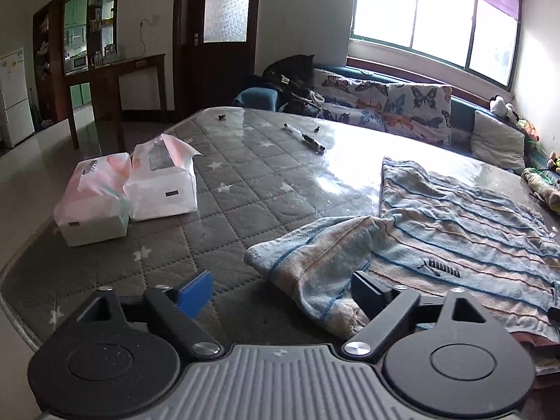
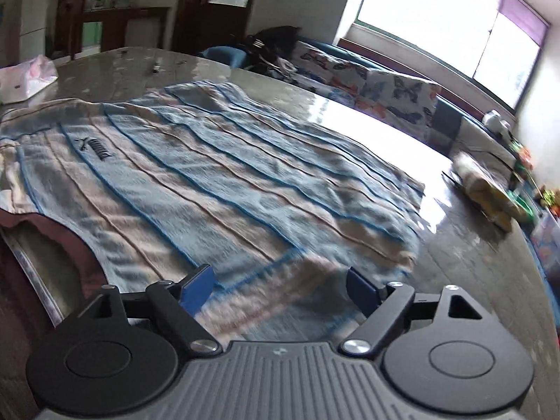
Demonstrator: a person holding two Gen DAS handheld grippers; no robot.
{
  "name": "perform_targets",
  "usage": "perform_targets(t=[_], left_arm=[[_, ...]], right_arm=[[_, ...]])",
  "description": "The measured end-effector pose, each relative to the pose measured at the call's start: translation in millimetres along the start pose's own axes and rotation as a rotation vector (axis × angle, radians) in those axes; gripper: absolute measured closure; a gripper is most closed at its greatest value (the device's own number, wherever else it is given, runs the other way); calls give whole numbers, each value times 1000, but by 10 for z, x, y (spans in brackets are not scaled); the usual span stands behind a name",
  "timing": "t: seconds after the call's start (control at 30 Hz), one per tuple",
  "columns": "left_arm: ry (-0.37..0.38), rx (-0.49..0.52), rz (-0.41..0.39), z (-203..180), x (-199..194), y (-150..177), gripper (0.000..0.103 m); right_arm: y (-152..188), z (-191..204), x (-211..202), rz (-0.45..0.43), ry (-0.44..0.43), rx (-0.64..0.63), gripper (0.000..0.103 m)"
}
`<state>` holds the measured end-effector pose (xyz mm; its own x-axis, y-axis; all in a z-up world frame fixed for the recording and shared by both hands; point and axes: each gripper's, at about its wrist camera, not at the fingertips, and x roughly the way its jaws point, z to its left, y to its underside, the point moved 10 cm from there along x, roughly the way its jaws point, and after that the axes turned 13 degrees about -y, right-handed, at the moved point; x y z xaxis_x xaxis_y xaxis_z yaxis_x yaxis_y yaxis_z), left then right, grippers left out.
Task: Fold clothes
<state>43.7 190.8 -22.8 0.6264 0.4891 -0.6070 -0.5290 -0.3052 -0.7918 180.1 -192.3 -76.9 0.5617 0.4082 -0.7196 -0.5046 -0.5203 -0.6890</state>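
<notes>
A blue, white and peach striped shirt (image 1: pixel 455 231) with a dark logo lies spread on the glass-topped table (image 1: pixel 245 175). Its left sleeve (image 1: pixel 315 262) lies bunched towards me in the left wrist view. My left gripper (image 1: pixel 280 290) is open, just above the sleeve end, with the cloth between the jaws and under the right finger. In the right wrist view the shirt (image 2: pixel 210 182) fills the middle. My right gripper (image 2: pixel 280 290) is open, low over the shirt's near right sleeve or edge. This view is blurred.
Two tissue packs (image 1: pixel 129 192) stand at the table's left. A pen (image 1: pixel 304 138) and small dark bits lie further back. A sofa with a butterfly cover (image 1: pixel 402 105) and a dark bag (image 1: pixel 290 77) runs behind the table. Toys and a yellow-green bundle (image 2: pixel 490 196) sit at the right.
</notes>
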Motion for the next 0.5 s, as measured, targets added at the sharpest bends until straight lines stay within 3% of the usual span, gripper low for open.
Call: perform_targets(t=[0.3, 0.5], left_arm=[[51, 23, -25, -183, -64, -33, 0], [88, 42, -44, -334, -114, -91, 0]], right_arm=[[439, -596, -505, 15, 217, 107, 18], [779, -1045, -890, 12, 362, 232, 18]])
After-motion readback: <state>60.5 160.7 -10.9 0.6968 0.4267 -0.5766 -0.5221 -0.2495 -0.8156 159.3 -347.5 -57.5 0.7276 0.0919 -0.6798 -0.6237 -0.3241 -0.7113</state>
